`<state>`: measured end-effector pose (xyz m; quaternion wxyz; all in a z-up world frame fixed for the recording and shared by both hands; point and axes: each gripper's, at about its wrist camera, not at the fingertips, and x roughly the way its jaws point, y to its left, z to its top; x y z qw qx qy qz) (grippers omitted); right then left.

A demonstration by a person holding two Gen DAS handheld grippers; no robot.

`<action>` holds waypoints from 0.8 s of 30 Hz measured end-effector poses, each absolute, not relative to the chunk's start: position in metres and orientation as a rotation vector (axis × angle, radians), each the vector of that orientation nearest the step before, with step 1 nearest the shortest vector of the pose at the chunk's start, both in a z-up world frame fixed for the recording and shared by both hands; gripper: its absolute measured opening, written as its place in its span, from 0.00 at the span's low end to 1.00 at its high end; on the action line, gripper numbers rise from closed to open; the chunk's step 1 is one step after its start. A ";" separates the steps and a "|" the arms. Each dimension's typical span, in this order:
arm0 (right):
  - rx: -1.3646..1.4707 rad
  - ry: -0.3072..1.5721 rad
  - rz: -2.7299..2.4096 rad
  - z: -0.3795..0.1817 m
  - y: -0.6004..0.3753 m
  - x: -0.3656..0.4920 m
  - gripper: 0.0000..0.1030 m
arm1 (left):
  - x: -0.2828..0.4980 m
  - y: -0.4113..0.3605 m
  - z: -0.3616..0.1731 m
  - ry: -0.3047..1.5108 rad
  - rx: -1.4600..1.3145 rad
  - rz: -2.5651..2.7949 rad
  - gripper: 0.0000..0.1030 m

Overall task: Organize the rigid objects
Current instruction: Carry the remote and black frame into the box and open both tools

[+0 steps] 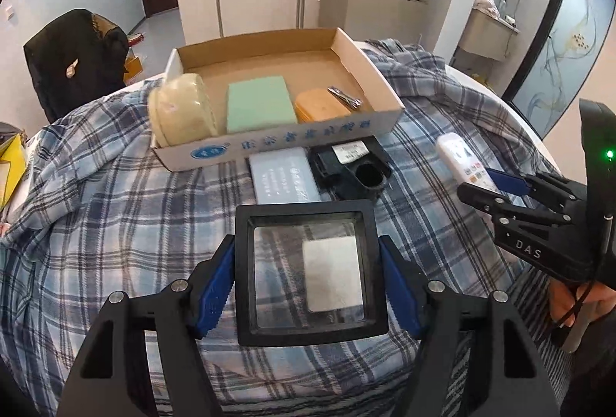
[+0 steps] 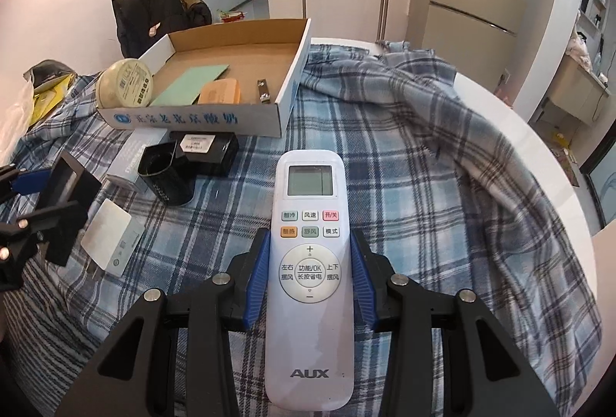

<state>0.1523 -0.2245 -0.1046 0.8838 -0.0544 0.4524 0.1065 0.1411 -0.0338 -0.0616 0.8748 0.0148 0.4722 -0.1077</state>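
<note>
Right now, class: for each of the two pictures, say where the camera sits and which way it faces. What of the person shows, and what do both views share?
Left wrist: on the left tongs, facing forward and down over the plaid cloth toward the box; they grip a black frame; the right tongs and a hand show.
Right wrist: on the right tongs, gripping a remote, facing the box; the left tongs show at the left edge.
Shared: box, cloth, frame, remote.

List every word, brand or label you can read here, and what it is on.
"AUX": remote, bottom.
"功能/OK", "长按省电", "开/关": remote buttons.
"DAS": right gripper, seen from the left wrist.
Blue print on the cardboard box front: too blurred.
Sticker on the black holder: too small.
</note>
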 end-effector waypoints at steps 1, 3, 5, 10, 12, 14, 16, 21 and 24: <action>-0.113 0.946 0.219 -0.103 -0.225 0.153 0.38 | 0.142 -0.030 -0.059 0.981 0.027 -0.221 0.71; -0.105 0.953 0.214 -0.099 -0.226 0.157 0.38 | 0.143 -0.026 -0.054 0.970 0.025 -0.211 0.71; -0.108 0.950 0.204 -0.092 -0.226 0.161 0.38 | 0.145 -0.021 -0.047 0.955 0.027 -0.200 0.71; -0.142 0.898 0.198 -0.062 -0.215 0.173 0.38 | 0.157 -0.011 -0.028 0.907 0.025 -0.177 0.71; -0.139 0.880 0.203 -0.049 -0.209 0.182 0.38 | 0.166 -0.011 -0.018 0.883 0.028 -0.173 0.71; -0.120 0.862 0.204 -0.037 -0.204 0.193 0.38 | 0.178 -0.013 -0.009 0.864 0.026 -0.175 0.71; -0.104 0.847 0.201 -0.028 -0.199 0.205 0.38 | 0.191 -0.016 -0.003 0.855 0.018 -0.185 0.71; -0.070 0.816 0.176 -0.022 -0.193 0.232 0.38 | 0.236 -0.032 -0.003 0.858 0.031 -0.193 0.71; -0.077 0.819 0.142 -0.030 -0.194 0.246 0.38 | 0.263 -0.040 -0.016 0.885 0.042 -0.184 0.71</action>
